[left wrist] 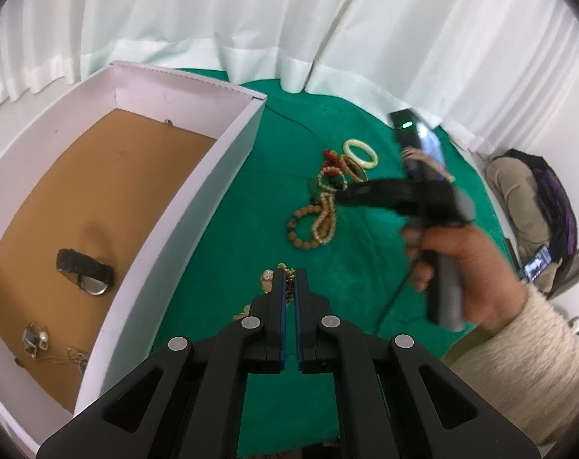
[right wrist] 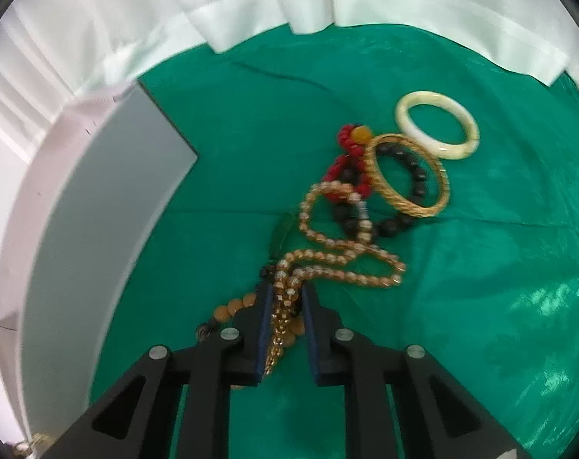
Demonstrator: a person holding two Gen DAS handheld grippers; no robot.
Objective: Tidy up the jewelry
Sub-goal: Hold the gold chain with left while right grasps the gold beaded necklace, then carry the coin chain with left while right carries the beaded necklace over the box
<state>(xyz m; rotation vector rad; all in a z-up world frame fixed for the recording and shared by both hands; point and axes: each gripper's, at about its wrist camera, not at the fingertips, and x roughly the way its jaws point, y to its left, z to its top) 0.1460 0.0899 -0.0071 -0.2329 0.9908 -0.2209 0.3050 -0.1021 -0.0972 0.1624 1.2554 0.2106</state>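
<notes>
On the green cloth (right wrist: 220,160) lies a heap of jewelry: a cream bangle (right wrist: 436,130), a gold bangle (right wrist: 408,176), red beads (right wrist: 350,153), a black bead bracelet (right wrist: 419,181) and an amber bead strand (right wrist: 327,264). My right gripper (right wrist: 286,290) points down into the heap, shut on the amber strand, which runs between its pads. In the left wrist view that gripper (left wrist: 339,195) hangs blurred over the pile. My left gripper (left wrist: 288,273) is shut just above a small gold piece (left wrist: 268,279); whether it pinches anything is unclear.
A white box (left wrist: 197,191) with a tan floor stands at the left and holds a black-strapped watch (left wrist: 84,273) and a small pendant (left wrist: 35,338). A brown wooden bead bracelet (left wrist: 300,229) lies near the heap. White curtains hang behind. A bag (left wrist: 557,199) lies at the far right.
</notes>
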